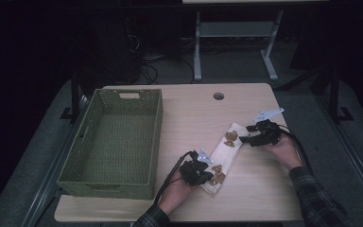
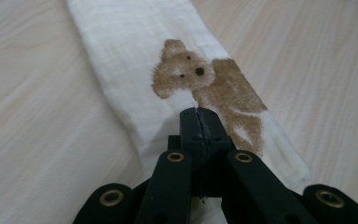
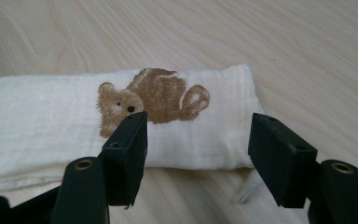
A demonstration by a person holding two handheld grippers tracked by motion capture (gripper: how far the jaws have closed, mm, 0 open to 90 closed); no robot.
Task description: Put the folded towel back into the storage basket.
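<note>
At the nine-o'clock side of the counter [image 1: 184, 113] in the high view stands an empty green woven basket [image 1: 82, 156], well apart from the work. Toward five o'clock from it lies a folded cream cloth [image 1: 224, 158], printed with brown bears, running as a long strip from six o'clock up toward two o'clock. The left gripper [image 1: 207, 176] sits at the strip's near end; in the left gripper view its jaws stand together, pinched on the cloth's [image 2: 121, 70] edge just below a bear print [image 2: 205, 88], a hold that would anchor this end or let it be lifted. The right gripper [image 1: 244, 139] rests at the far end of the strip. In the right gripper view its jaws stand apart, with nothing pressed between them; they straddle the rounded end of the cloth [image 3: 205, 130] beside another bear print [image 3: 154, 95]. The judgement is that this end is lined up for a matching pinch, so both ends can be carried or folded together.
</note>
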